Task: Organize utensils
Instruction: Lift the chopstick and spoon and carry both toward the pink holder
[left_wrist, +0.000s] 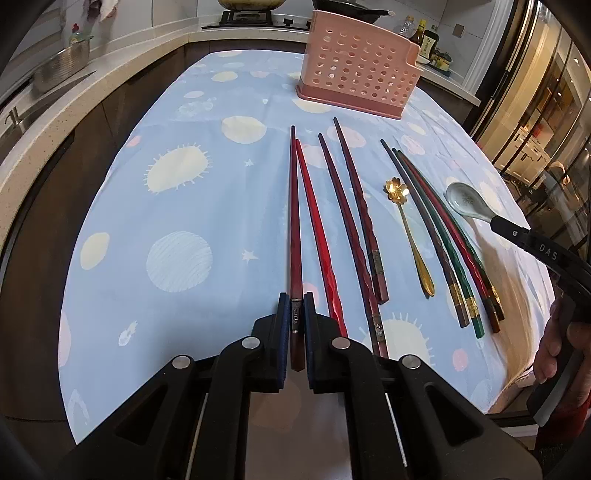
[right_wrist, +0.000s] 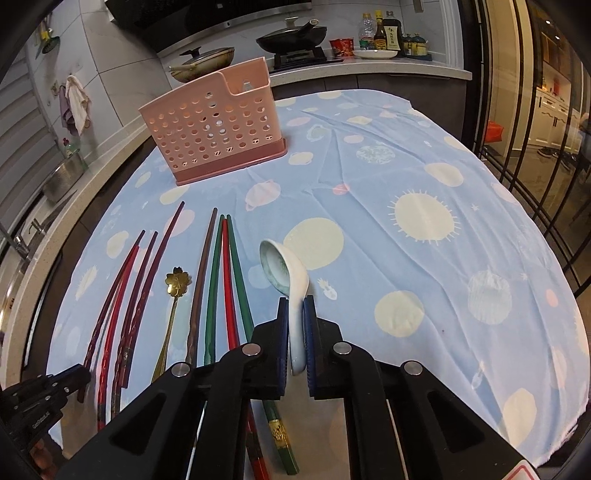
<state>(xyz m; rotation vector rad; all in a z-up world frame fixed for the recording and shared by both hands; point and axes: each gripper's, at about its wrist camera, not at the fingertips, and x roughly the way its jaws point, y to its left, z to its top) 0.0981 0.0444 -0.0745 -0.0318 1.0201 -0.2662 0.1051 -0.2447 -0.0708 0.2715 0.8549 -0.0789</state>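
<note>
A pink perforated utensil holder (left_wrist: 354, 70) (right_wrist: 218, 133) stands at the far side of the blue tablecloth. Several red, dark and green chopsticks lie in a row in front of it. My left gripper (left_wrist: 296, 306) is shut on the thick end of the leftmost dark red chopstick (left_wrist: 293, 221), which still lies along the cloth. My right gripper (right_wrist: 296, 308) is shut on the handle of a white ceramic spoon (right_wrist: 286, 273) (left_wrist: 467, 201), bowl forward, close above the cloth. A gold flower spoon (left_wrist: 410, 236) (right_wrist: 173, 302) lies among the chopsticks.
The blue tablecloth (right_wrist: 406, 166) covers the table. A kitchen counter with a sink (left_wrist: 22, 110) runs along the left. A stove with pans (right_wrist: 291, 40) and bottles (right_wrist: 384, 31) is behind. A glass partition (right_wrist: 535, 147) is on the right.
</note>
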